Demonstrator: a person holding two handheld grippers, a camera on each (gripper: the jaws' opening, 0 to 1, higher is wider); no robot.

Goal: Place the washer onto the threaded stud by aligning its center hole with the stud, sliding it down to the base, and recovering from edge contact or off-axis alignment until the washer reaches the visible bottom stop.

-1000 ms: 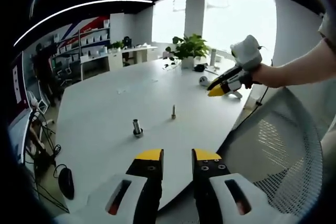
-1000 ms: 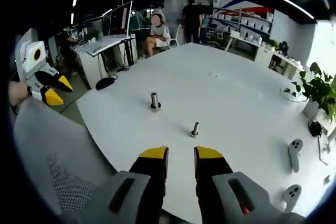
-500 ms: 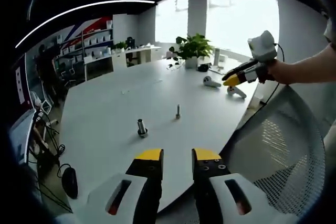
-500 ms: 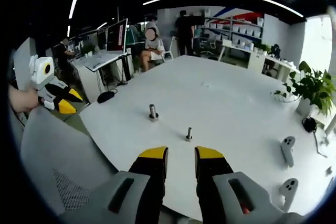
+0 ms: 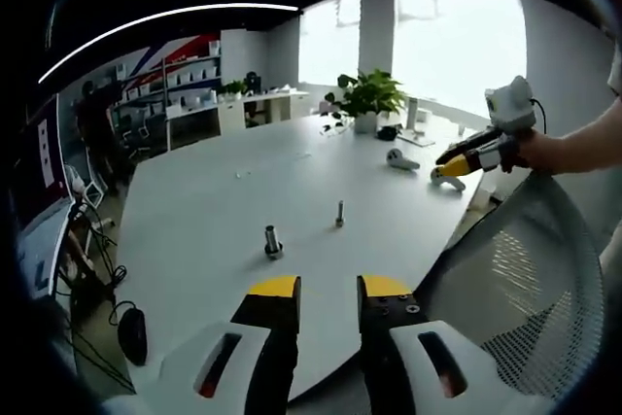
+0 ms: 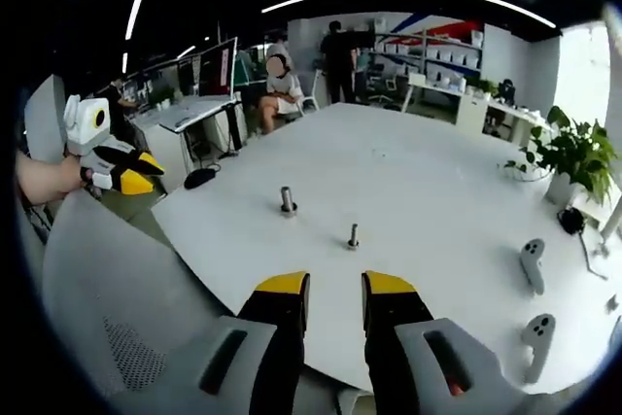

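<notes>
Two small metal parts stand upright, well apart, on the smooth white table [image 5: 194, 211]. On the left is a stubby grey cylinder on a flanged base [image 5: 273, 241]; on the right, the slim threaded stud [image 5: 339, 213]. No washer can be made out. The left hand-held gripper [image 5: 326, 291] and right hand-held gripper [image 6: 333, 288] hover off the table's edge, yellow-tipped jaws slightly parted, gripping nothing.

Both grippers hang off the table's near edge, the left gripper [image 5: 327, 291] and the right gripper [image 6: 335, 289] each holding nothing, fingers [image 5: 275, 289] slightly parted.
</notes>
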